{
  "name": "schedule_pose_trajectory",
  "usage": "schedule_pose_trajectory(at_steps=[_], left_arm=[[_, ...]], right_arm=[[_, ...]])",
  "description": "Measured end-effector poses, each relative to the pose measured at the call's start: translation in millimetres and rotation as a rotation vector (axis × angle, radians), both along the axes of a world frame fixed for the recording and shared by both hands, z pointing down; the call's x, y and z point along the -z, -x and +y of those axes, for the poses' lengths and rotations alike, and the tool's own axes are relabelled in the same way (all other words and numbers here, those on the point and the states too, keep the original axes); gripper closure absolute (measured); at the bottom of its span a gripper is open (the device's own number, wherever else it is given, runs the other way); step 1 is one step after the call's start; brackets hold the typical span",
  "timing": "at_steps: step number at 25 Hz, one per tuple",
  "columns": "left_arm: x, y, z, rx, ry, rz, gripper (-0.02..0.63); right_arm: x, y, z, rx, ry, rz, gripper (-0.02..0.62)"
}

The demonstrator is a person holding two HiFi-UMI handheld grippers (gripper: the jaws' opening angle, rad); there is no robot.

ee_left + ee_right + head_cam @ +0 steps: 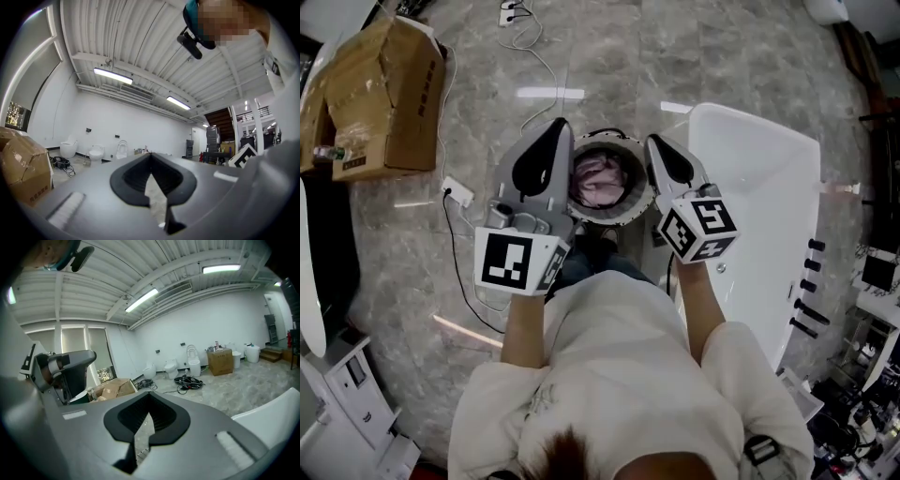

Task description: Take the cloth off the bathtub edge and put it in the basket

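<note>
Cloth (598,177) lies in basket (606,220) between left hand-held gripper (560,126) and right hand-held gripper (654,141).

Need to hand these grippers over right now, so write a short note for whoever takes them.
Left gripper: jaws shut, nothing between them, held over the basket's left side.
Right gripper: jaws shut, empty, over the basket's right side.
Cloth: pinkish, bunched up inside the round basket on the floor, beside the white bathtub.
Done: the cloth is in the basket, and none shows on the visible tub edge.
Left: probably nothing. Check the edge hidden behind the right gripper.
</note>
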State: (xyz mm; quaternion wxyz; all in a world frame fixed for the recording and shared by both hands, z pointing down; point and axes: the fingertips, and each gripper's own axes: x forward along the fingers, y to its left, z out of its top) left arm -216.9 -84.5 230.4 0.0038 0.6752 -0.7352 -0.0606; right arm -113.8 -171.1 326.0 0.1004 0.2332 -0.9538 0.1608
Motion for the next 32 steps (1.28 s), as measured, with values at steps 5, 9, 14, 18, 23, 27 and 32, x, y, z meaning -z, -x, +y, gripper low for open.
schedule_pose_trajectory(at_steps=[5,9,14,18,23,27,32], left_arm=[[20.9,-19.4,14.1,-0.035,-0.042,0.004,0.592],[36.2,-30.0,28.9,-0.059,-0.067,0.002,0.592],[45.5,-38.2,47.2,-0.08,-0.071,0.008,0.592],[41.7,-47.0,56.4,-0.109,-0.055,0.007,0.592],[34.7,-50.8,73.2,-0.126,-0.033,0.02,0.592],[27.7,-47.8,90.1,-0.125,-0.005,0.019,0.592],[17.8,-35.3,111.9,-0.084,0.022,0.021,0.592]], right_arm=[[28.3,-19.2,16.5,0.004,-0.027,-0.027,0.597],[48.6,-31.9,30.5,0.005,-0.109,-0.012,0.597],[67.0,-42.6,50.2,0.004,-0.143,-0.016,0.597],[63.9,-52.1,67.8,0.004,-0.142,-0.007,0.597],[55.5,-64.4,85.6,-0.006,-0.13,-0.001,0.597],[51.7,-69.2,97.5,-0.011,-0.121,0.015,0.597],[50.9,-70.1,111.7,-0.016,-0.114,0.014,0.597]])
